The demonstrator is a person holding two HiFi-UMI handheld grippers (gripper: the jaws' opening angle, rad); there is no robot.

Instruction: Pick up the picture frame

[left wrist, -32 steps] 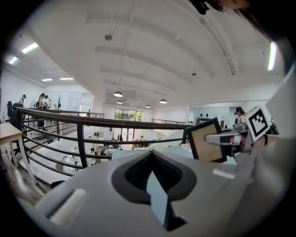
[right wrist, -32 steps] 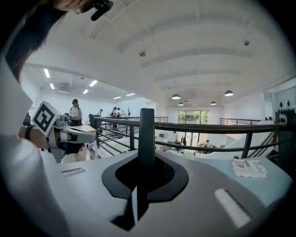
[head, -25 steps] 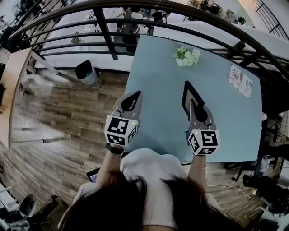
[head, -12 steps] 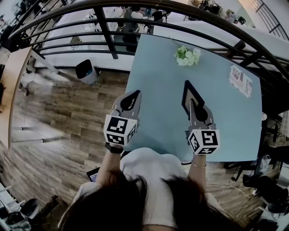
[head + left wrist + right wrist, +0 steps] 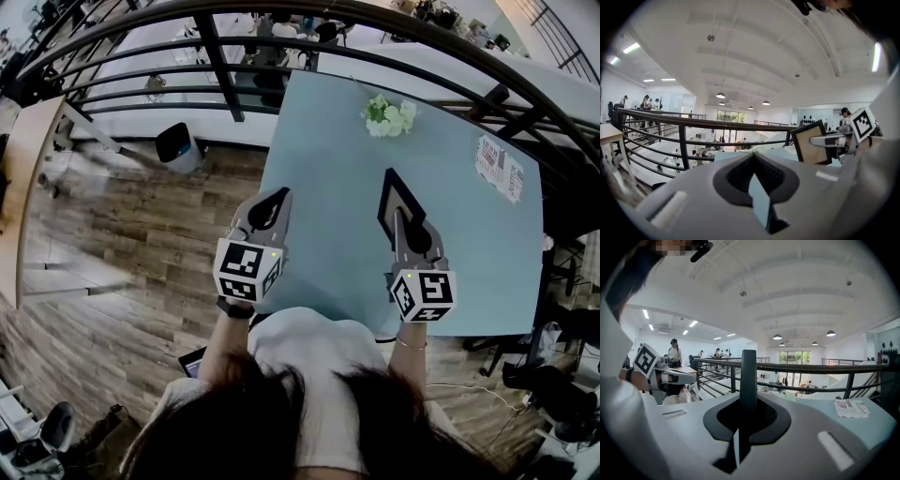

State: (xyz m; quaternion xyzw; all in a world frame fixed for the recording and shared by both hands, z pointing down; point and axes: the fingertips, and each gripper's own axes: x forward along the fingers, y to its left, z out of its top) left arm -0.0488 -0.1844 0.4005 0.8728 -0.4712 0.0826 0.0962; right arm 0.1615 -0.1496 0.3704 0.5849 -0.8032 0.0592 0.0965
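Table (image 5: pixel 328 169): pale blue, smooth, matt, rectangular top. Its left edge runs just under the left gripper (image 5: pixel 283 195), whose cube hangs past that edge over the floor (image 5: pixel 141 244); its near edge lies beneath the cube of the right gripper (image 5: pixel 399 217). Bare surface lies open between the two grippers and ahead of both as far as the flowers (image 5: pixel 387 115). Left gripper: grey moulded body with a dark teardrop opening, jaws closed tip to tip with nothing between them. Right gripper: same build, jaws pinched narrow on the frame (image 5: pixel 392 192). Frame: flat rectangle with a black border and a tan panel, standing upright and edge-on in the right gripper's jaws and rising above their tips; from the left gripper it shows to the right, broad face turned that way. Whether its lower edge touches the table cannot be told. Flowers: small cluster, white and green, ahead of the right gripper near the far edge. Booklet (image 5: pixel 500 167): printed paper lying flat, ahead and to the right of the right gripper, close to the right edge. Railing (image 5: pixel 216 66): dark metal bars, curved, just beyond the far edge and sweeping round to the left of the left gripper. Floor: brown wood planks, left of the left gripper, open up to the railing.
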